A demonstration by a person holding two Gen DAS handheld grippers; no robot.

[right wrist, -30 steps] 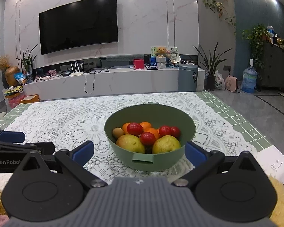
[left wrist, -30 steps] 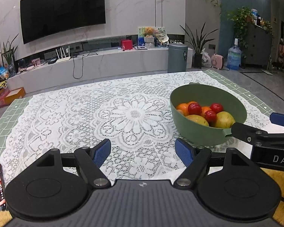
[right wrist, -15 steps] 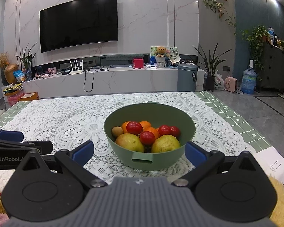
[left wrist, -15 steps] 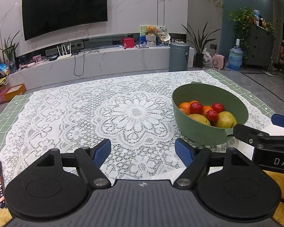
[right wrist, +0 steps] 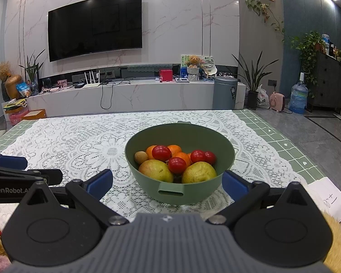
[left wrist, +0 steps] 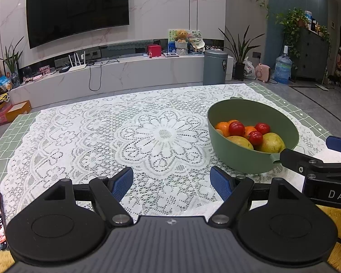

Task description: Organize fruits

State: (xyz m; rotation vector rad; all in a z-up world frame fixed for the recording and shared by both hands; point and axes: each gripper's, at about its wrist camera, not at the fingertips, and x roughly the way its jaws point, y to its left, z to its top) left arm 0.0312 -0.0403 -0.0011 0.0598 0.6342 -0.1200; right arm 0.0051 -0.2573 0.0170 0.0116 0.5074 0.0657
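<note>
I hold both claws low over the tabletop [left wrist: 84, 136] with its white lace cloth, the left claw [left wrist: 171, 185] spread wide over bare lace with nothing between its blue pads, the right claw [right wrist: 167, 183] likewise spread, the smooth round green plastic bowl [right wrist: 225, 150] just ahead of it. All the fruit I can see lies heaped inside that bowl, which fits either a finished gathering or a sorting still to come. If I reach in, I would judge it best to close gently: the two waxy yellow-green pears [right wrist: 199, 172] sit nearest, then dimpled oranges [right wrist: 174, 149], glossy red cherry tomatoes [right wrist: 161, 152] likely to roll, and one small brown fruit [right wrist: 141, 157].
</note>
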